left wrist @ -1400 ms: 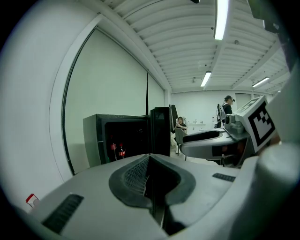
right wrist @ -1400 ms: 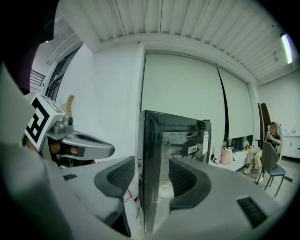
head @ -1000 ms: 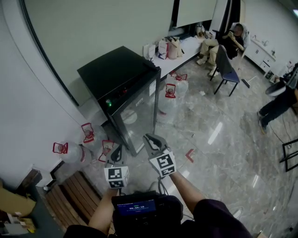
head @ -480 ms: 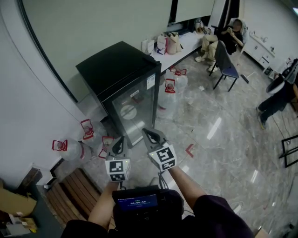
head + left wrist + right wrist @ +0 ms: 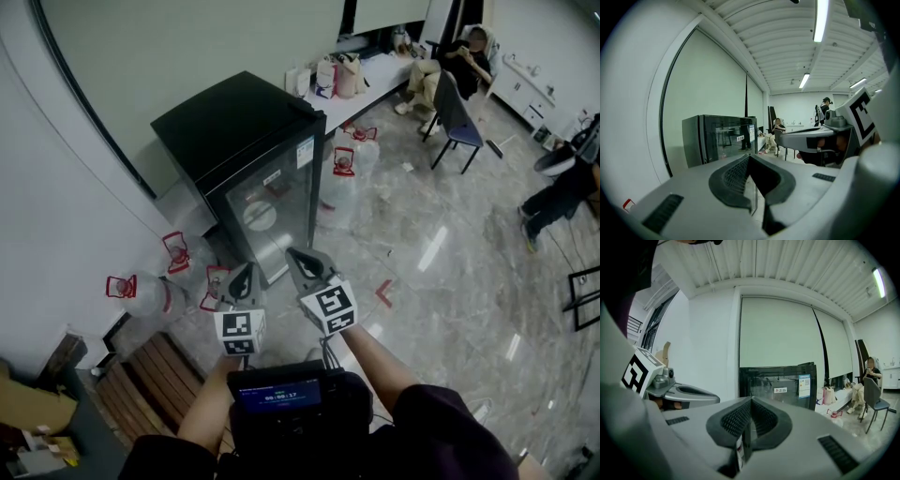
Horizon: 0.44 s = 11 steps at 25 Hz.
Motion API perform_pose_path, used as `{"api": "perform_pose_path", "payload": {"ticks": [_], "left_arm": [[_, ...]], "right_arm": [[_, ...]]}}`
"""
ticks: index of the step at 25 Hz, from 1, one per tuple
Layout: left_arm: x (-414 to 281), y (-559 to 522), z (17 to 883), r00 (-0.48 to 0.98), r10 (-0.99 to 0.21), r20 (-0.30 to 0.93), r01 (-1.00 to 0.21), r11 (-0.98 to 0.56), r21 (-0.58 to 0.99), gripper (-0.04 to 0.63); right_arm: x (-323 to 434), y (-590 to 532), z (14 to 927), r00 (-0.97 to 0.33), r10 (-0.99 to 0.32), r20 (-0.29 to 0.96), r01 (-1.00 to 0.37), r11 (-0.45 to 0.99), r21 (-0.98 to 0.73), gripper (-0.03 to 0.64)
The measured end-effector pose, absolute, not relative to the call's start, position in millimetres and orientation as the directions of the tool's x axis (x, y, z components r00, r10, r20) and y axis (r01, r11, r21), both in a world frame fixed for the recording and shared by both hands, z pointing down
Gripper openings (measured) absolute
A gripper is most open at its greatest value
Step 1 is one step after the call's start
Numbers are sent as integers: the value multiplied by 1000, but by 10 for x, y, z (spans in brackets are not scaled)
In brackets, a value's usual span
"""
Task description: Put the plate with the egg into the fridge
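Observation:
A small black fridge (image 5: 246, 141) with a glass door (image 5: 272, 211) stands against the wall, and the door is closed. Behind the glass shows a white round plate (image 5: 260, 216); I cannot make out an egg on it. My left gripper (image 5: 246, 270) and right gripper (image 5: 293, 254) hang side by side a short way in front of the door, both pointing at it. Both are shut with nothing between the jaws. In the left gripper view the left gripper (image 5: 750, 157) faces the fridge (image 5: 723, 138). The right gripper (image 5: 750, 400) faces the fridge (image 5: 778, 380) too.
Several water jugs with red handles (image 5: 141, 292) (image 5: 345, 178) lie on the floor on both sides of the fridge. A wooden bench (image 5: 150, 380) is at my left. A seated person on a chair (image 5: 457, 112) and a white table (image 5: 375, 89) are further back.
The right gripper's jaws have come together from a small gap. Both grippers stay in about the same place before the fridge, and the head view has shifted slightly.

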State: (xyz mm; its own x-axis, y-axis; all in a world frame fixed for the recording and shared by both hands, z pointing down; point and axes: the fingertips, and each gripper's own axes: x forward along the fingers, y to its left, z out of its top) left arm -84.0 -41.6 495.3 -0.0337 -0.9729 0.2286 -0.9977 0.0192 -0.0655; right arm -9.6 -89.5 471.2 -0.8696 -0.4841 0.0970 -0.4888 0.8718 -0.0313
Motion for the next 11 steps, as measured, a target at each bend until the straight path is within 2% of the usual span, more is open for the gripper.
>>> {"api": "perform_pose_path", "payload": {"ticks": [11], "left_arm": [[-806, -489, 5007, -18, -970, 241, -998, 2, -68, 9]], "right_arm": [[-122, -934, 4738, -874, -476, 100, -481, 877, -25, 8]]}}
